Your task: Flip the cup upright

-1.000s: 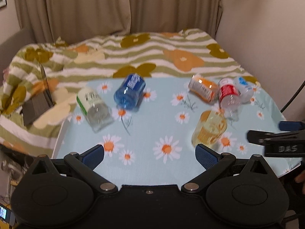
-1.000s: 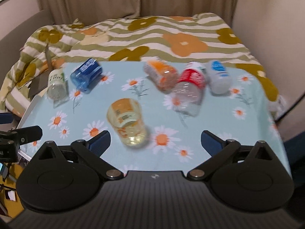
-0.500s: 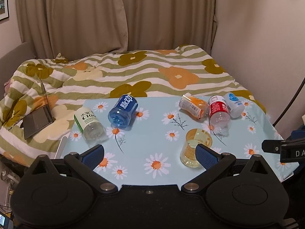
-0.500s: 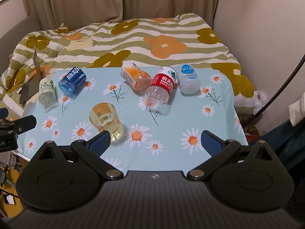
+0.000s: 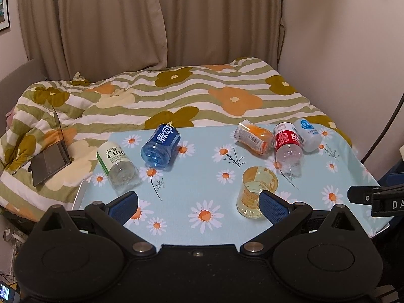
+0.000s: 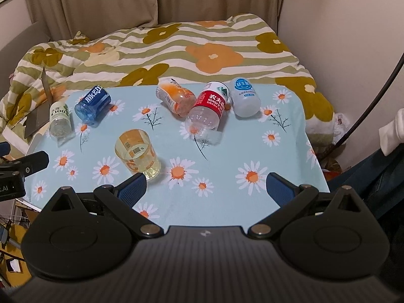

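Note:
A clear yellow-orange cup (image 5: 256, 192) stands upright, mouth up, on the daisy-print table (image 5: 192, 181); it also shows in the right wrist view (image 6: 137, 154). Several bottle-cut cups lie on their sides: a green-label one (image 5: 117, 164), a blue one (image 5: 160, 146), an orange one (image 5: 253, 140), a red-label one (image 5: 287, 146) and a white-blue one (image 5: 308, 137). My left gripper (image 5: 198, 203) is open and empty above the near edge, its right finger in front of the upright cup. My right gripper (image 6: 205, 188) is open and empty above the near edge.
A bed with a striped floral quilt (image 5: 176, 96) lies behind the table. A laptop (image 5: 50, 159) rests on the quilt at left. Curtains and a wall stand behind. A dark cable (image 6: 373, 96) runs down at the right.
Both grippers have pulled back and up from the table, so the cups look smaller and farther. The yellow cup has stayed upright.

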Tool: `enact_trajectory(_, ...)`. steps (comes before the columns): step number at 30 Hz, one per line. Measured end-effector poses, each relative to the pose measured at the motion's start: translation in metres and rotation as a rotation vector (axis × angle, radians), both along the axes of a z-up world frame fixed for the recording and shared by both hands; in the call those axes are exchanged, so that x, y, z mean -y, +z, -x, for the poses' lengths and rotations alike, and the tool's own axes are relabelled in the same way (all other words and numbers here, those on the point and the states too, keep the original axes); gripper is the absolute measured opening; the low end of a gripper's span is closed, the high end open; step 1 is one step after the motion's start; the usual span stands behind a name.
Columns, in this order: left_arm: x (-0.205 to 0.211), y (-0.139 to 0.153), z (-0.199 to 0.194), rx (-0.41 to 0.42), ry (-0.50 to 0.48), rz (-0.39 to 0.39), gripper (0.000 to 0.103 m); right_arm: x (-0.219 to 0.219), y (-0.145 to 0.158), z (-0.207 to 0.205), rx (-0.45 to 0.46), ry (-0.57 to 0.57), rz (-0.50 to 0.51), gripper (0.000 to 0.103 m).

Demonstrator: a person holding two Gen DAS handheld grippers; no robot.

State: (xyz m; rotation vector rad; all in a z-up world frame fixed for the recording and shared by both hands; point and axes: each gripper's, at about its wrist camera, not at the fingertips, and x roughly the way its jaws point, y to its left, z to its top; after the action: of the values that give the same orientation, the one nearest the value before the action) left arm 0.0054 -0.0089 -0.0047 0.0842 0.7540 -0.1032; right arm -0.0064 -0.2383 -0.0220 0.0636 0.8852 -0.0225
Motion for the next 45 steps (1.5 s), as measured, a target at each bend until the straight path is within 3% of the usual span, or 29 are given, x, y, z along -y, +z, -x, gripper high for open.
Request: enact_trajectory(45, -0.0064, 0.0029, -0.0042, 0.009, 0.001, -0.003, 0.103, -0.0012, 0.0033, -0.0023, 0.008, -0.008, 0.006, 0.103)
